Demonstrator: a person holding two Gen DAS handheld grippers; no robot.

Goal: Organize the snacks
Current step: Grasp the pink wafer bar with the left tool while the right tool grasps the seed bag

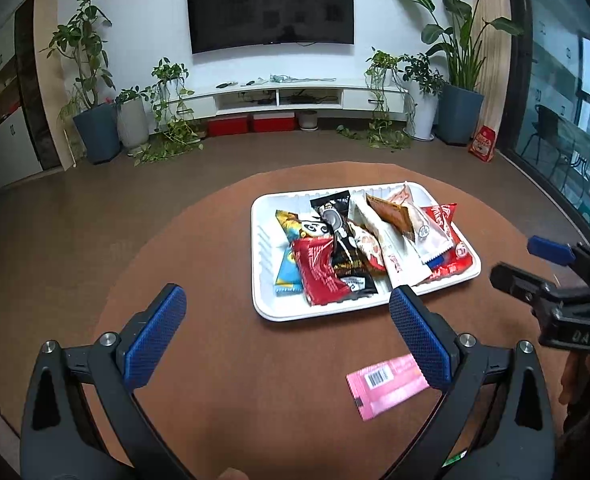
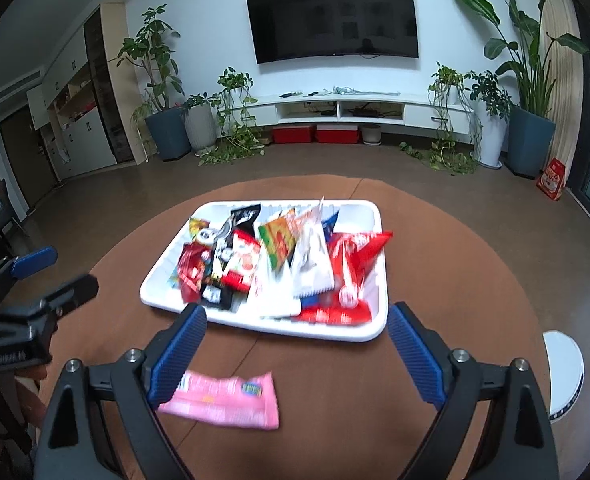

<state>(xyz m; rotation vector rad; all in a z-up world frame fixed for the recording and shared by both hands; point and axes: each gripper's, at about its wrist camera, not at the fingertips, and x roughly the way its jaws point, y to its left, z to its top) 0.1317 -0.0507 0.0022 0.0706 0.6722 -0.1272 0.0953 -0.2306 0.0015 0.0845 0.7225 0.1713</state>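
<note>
One pink packet (image 1: pixel 387 385) lies outside the tray (image 1: pixel 263 304)

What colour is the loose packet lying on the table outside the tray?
Pink, with a barcode on it. The packet shows sharpest in the left wrist view.

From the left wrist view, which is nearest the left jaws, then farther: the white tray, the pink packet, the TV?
1. pink packet, on the table just beside the left gripper's right finger.
2. white tray, farther ahead and slightly right, full of snacks.
3. TV, mounted on the far wall.
</note>
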